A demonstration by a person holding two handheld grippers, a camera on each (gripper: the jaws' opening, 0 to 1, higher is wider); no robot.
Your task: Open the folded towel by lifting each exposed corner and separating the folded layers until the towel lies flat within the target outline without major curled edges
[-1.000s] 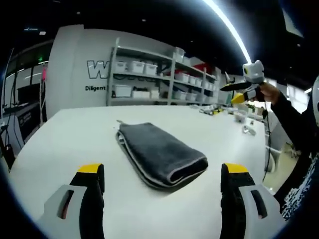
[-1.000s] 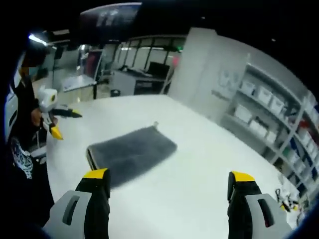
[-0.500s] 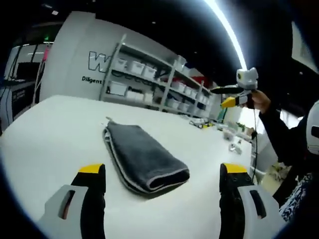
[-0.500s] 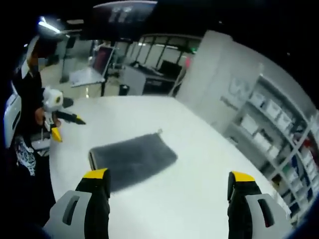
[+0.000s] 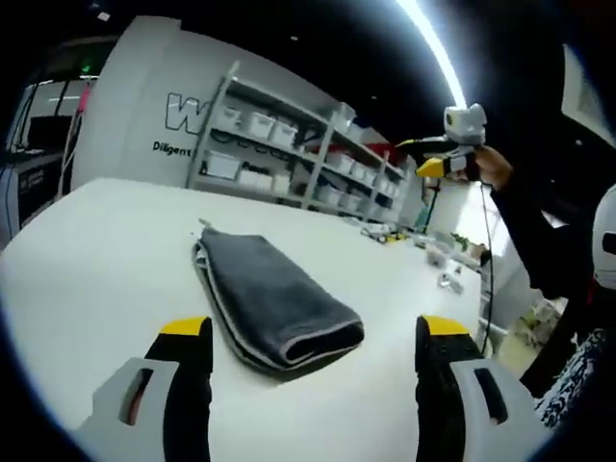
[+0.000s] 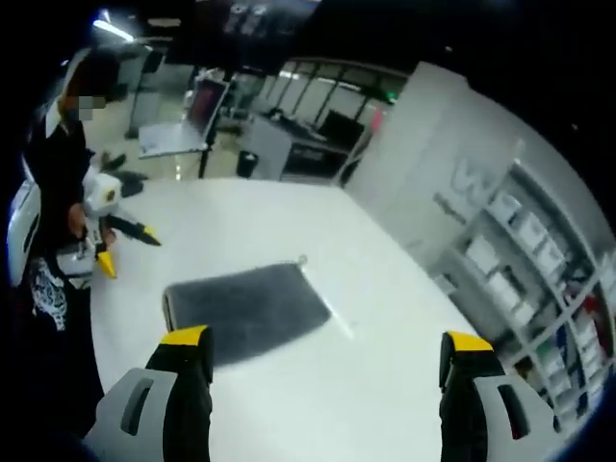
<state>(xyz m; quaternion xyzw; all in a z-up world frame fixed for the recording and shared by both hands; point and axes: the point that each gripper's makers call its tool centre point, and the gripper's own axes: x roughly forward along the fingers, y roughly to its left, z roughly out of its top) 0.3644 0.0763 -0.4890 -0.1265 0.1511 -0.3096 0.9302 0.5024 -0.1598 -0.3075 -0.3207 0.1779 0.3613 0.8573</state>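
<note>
Both claws are wide open and holding nothing right now. In the left gripper view the left claw (image 5: 306,385) has its two yellow-tipped jaws spread far apart, pointing forward and hanging in the air. Off to the right in that view you can see the right claw (image 5: 425,157) held up high by the person's hand (image 5: 491,166), dark sleeve (image 5: 539,241) running down from it. Right gripper view: right claw (image 6: 327,390) is spread just as wide, and the left claw (image 6: 125,245) sits over at the left, gripped in a hand (image 6: 77,223), its jaws apart and angled downward.
</note>
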